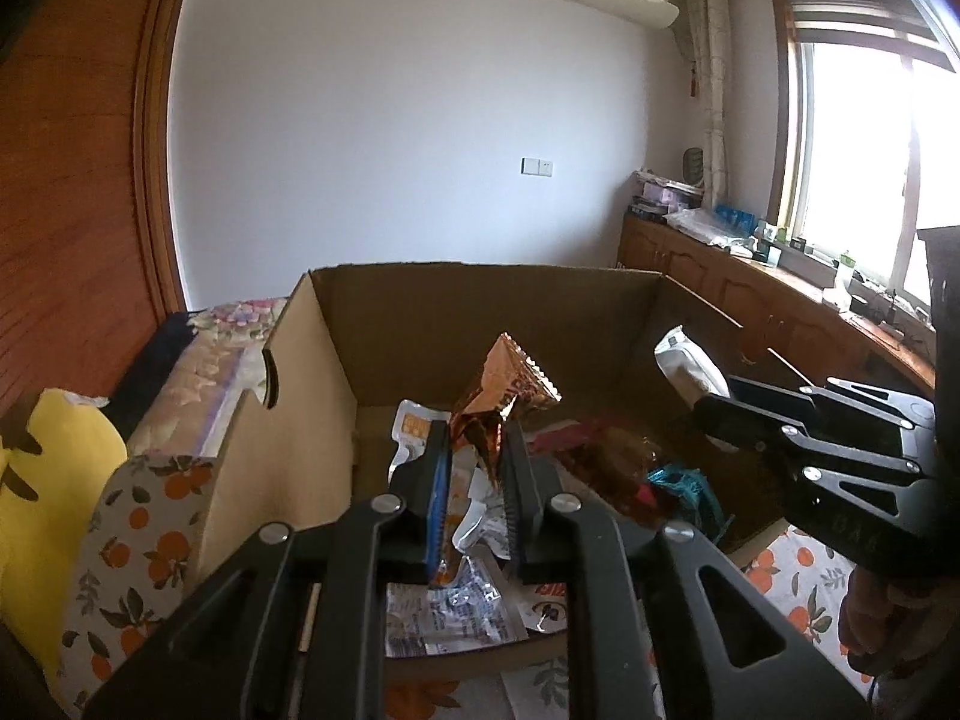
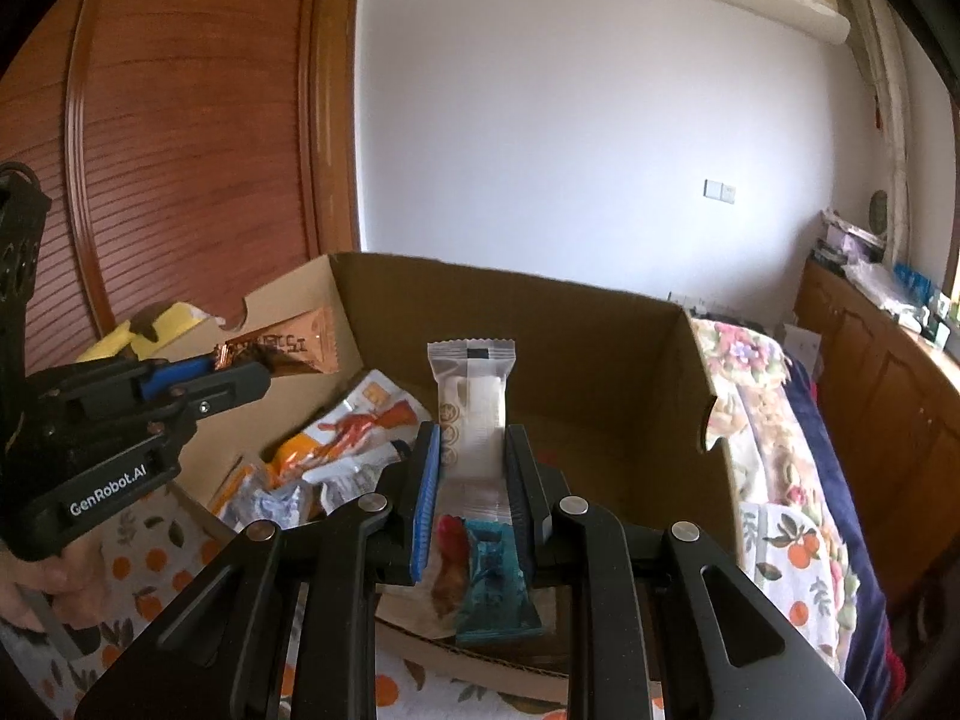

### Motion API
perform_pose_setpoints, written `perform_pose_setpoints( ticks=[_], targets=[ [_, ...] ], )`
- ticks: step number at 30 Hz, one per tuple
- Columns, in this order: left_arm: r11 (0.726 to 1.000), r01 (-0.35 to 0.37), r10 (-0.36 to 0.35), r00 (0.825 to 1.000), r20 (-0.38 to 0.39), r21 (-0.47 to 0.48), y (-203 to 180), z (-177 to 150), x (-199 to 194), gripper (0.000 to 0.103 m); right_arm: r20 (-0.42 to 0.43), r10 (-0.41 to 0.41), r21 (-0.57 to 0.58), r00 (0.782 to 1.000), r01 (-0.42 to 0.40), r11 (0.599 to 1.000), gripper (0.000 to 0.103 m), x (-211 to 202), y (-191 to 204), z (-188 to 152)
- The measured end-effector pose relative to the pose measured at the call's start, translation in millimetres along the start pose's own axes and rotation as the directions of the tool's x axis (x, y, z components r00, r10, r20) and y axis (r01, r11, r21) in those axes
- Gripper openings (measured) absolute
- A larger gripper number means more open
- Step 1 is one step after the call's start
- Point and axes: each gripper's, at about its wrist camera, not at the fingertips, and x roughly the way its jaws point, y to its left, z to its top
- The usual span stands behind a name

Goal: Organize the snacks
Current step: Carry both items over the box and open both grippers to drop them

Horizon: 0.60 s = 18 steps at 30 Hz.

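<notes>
An open cardboard box (image 1: 480, 312) (image 2: 540, 330) stands on an orange-print cloth. My left gripper (image 1: 478, 429) (image 2: 240, 367) is over the box's left part, shut on a crumpled copper-orange foil snack packet (image 1: 504, 390) (image 2: 300, 348). My right gripper (image 2: 473, 431) (image 1: 717, 399) is over the right part, shut on a white packet (image 2: 474, 402) (image 1: 690, 366) that stands upright between its pads. On the box floor lie several loose snacks: silver and orange pouches (image 1: 444, 600) (image 2: 348, 432), a red-brown packet (image 1: 612, 468) (image 2: 450, 564) and a teal packet (image 1: 678, 480) (image 2: 492, 576).
The orange-print cloth (image 1: 138, 540) (image 2: 798, 546) covers the surface around the box. A yellow cushion (image 1: 54, 468) lies to the left. Behind are a wooden louvred door (image 2: 180, 150), a flowered quilt (image 2: 756, 372) and a low wooden cabinet (image 1: 750, 300) under the window. A hand (image 2: 24, 588) holds the left gripper.
</notes>
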Motion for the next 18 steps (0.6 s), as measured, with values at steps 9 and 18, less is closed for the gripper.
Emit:
perform_pose_setpoints(
  ticks=[9, 18],
  targets=[
    [1.0, -0.016, 0.016, 1.0, 0.001, 0.016, -2.2, -4.3, 0.8, 0.017, -0.005, 0.008, 0.01, 1.0, -0.008, 1.0, 0.02, 2.0, -5.7, -2.6],
    [0.999, -0.03, 0.03, 1.0, 0.004, 0.023, -4.2, -4.7, 2.6, 0.032, 0.008, 0.002, 0.017, 1.0, -0.002, 1.0, 0.025, 2.3, -7.7, -5.3]
  ],
)
